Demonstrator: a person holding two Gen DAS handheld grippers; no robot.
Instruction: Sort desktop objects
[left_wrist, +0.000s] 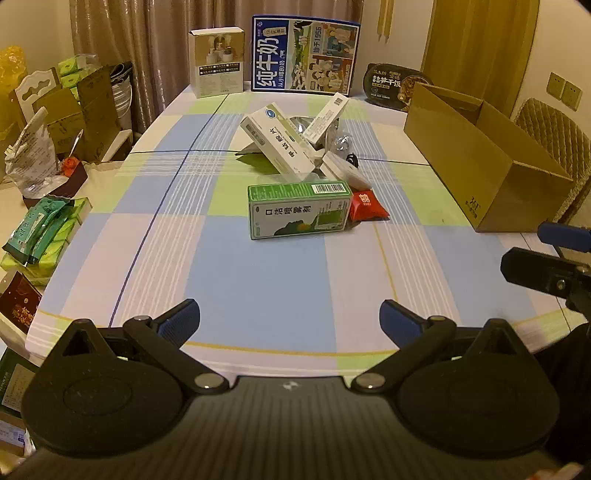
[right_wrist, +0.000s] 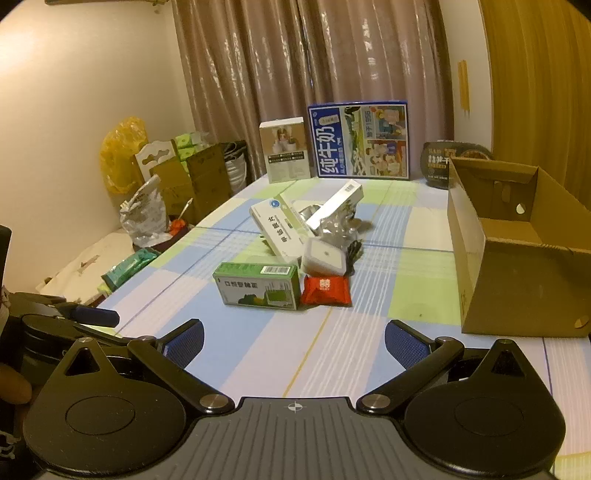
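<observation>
A pile of small items lies mid-table: a green box (left_wrist: 299, 209) (right_wrist: 260, 285), a red packet (left_wrist: 367, 206) (right_wrist: 326, 291), a white medicine box (left_wrist: 277, 138) (right_wrist: 275, 230) leaning on a narrower white box (left_wrist: 327, 118) (right_wrist: 334, 208), a flat white case (left_wrist: 343, 170) (right_wrist: 323, 256) and foil blister packs (right_wrist: 334, 225). An open cardboard box (left_wrist: 484, 158) (right_wrist: 517, 251) stands to the right. My left gripper (left_wrist: 290, 321) is open and empty, near the table's front edge. My right gripper (right_wrist: 293, 343) is open and empty, short of the pile.
A checked cloth (left_wrist: 258, 280) covers the table. At the back stand a blue milk carton (left_wrist: 304, 55) (right_wrist: 360, 140), a beige box (left_wrist: 218, 61) (right_wrist: 284, 149) and a black meal tub (left_wrist: 393, 86). Boxes, bags and packets crowd the left side (left_wrist: 55, 147). The right gripper's fingers (left_wrist: 546, 275) show at the left view's right edge.
</observation>
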